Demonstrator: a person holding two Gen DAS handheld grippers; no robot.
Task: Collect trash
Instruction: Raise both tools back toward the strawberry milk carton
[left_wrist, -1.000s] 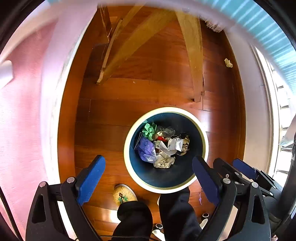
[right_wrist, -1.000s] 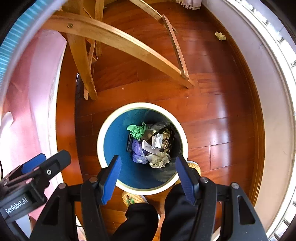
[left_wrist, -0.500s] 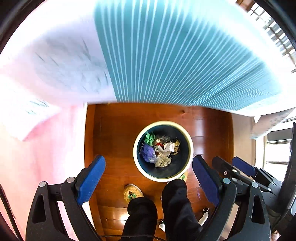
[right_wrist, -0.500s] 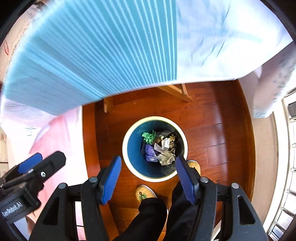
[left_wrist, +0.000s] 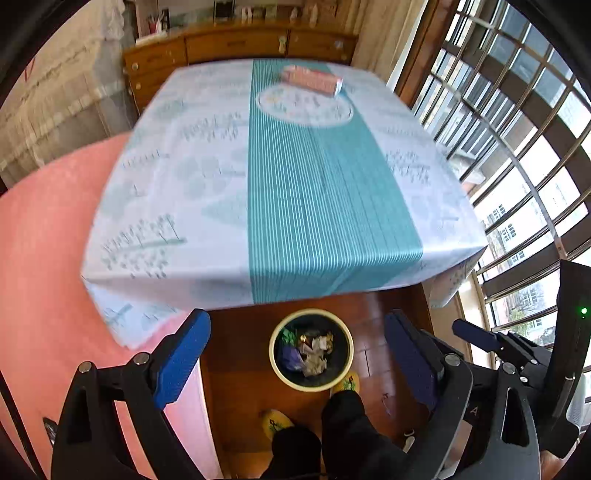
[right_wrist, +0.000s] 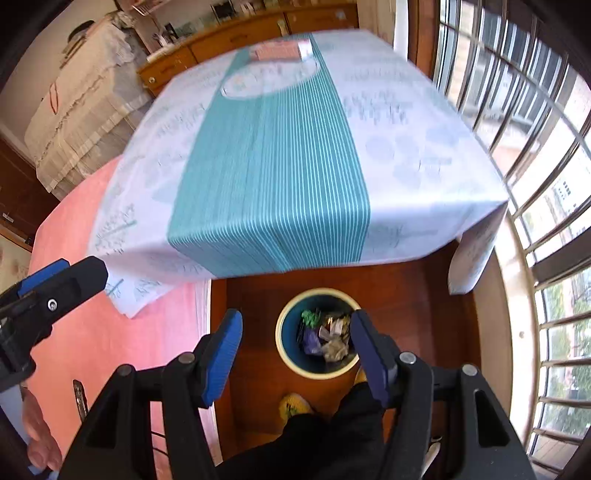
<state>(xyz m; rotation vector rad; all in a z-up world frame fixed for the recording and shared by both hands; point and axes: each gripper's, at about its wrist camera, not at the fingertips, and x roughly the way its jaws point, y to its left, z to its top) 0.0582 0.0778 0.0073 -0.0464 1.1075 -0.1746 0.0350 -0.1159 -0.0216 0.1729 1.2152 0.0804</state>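
Observation:
A round bin (left_wrist: 280, 373) (right_wrist: 286, 360) with a cream rim and dark blue inside stands on the wooden floor below the table's near edge. Crumpled paper and wrappers (left_wrist: 308, 352) (right_wrist: 328, 338) fill its bottom. My left gripper (left_wrist: 295, 360) hangs high above it, open, nothing between its blue pads. My right gripper (right_wrist: 295, 354) is open too and holds nothing; it shows at the right edge of the left wrist view (left_wrist: 476, 334). A pink box (left_wrist: 312, 79) (right_wrist: 280, 50) lies on a round mat at the table's far end.
A table under a white and teal striped cloth (left_wrist: 325, 192) (right_wrist: 273, 162) fills the middle. A pink covered surface (left_wrist: 44, 258) lies left. A wooden sideboard (left_wrist: 236, 44) stands behind. Barred windows (left_wrist: 517, 147) run along the right. The person's dark trousers and yellow slippers (left_wrist: 275, 422) are below.
Both grippers have risen from just above the bin to above table height. The tabletop and the room beyond have come into view, and the bin looks much smaller. Both stayed open.

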